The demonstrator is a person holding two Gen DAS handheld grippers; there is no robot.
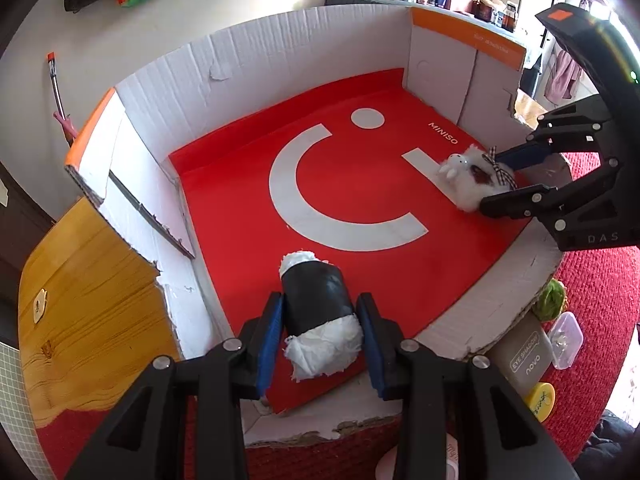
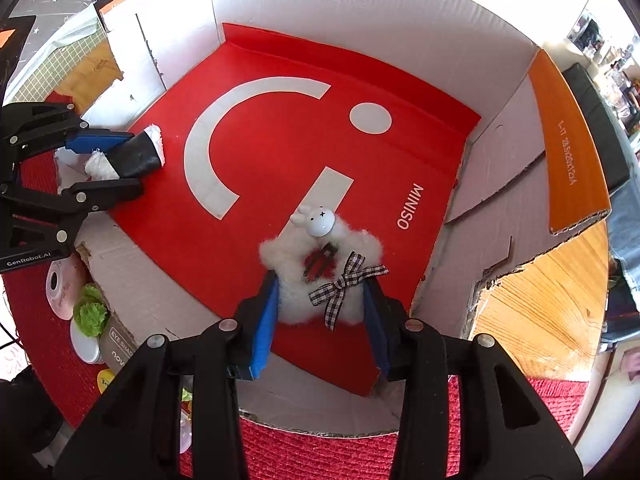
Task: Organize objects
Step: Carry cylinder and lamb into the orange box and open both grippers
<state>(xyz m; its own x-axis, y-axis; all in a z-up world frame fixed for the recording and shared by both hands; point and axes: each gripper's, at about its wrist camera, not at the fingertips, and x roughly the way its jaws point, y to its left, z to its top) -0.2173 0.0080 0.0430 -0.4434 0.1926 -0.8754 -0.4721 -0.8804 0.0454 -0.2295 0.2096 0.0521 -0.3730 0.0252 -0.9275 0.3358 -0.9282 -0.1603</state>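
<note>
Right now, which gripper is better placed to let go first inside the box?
Either, marginally the left. The left gripper holds the black roll low over the red liner. The right gripper holds the fluffy toy just as low, nearer the wall.

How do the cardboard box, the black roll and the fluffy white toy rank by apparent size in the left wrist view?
1. Cardboard box, largest by far.
2. Black roll, in the left gripper.
3. Fluffy white toy, in the right gripper.
The roll sits nearer the camera, so that order is unsure.
</note>
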